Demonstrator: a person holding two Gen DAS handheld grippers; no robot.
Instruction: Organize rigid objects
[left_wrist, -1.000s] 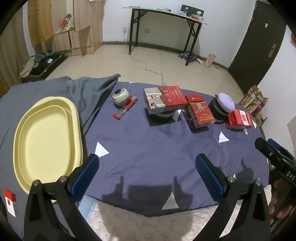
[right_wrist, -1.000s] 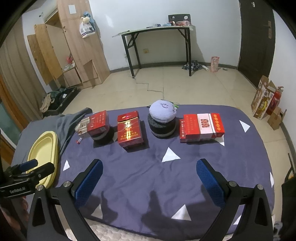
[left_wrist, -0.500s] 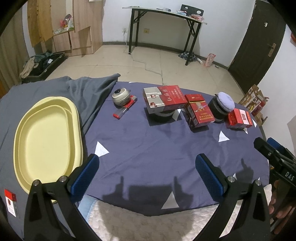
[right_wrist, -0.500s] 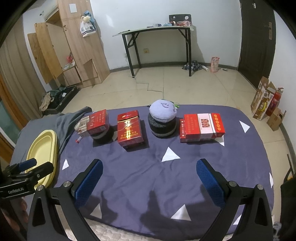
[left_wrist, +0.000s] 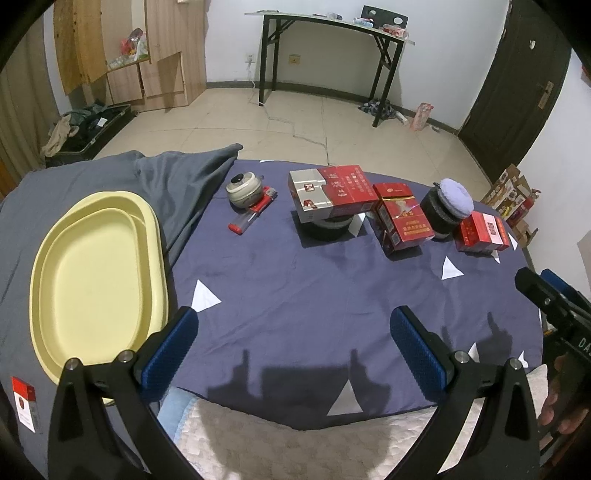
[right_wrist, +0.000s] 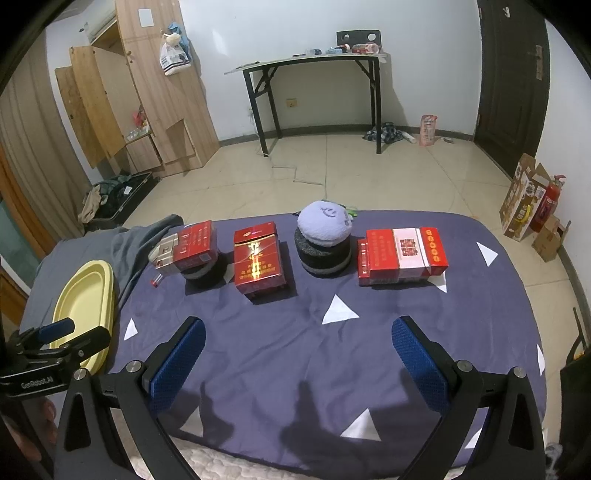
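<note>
On the dark blue cloth stand a red-and-silver box (left_wrist: 328, 194) (right_wrist: 186, 247) lying on a dark round stand, a red box (left_wrist: 402, 219) (right_wrist: 256, 256), a dark jar with a lilac soft top (left_wrist: 447, 206) (right_wrist: 324, 240), and a red-and-white box (left_wrist: 482, 232) (right_wrist: 402, 254). A small round tin (left_wrist: 244, 188) and a red lighter (left_wrist: 253, 216) lie at the left. A yellow tray (left_wrist: 92, 273) (right_wrist: 83, 295) lies on grey cloth. My left gripper (left_wrist: 291, 350) and right gripper (right_wrist: 297, 354) are open and empty, above the near edge.
Grey cloth (left_wrist: 177, 181) is bunched beside the tray. A white quilted pad (left_wrist: 280, 446) is at the near edge. Beyond the bed are tiled floor, a black folding table (right_wrist: 314, 88), a wooden cupboard (right_wrist: 147, 99) and a dark door (right_wrist: 513, 74).
</note>
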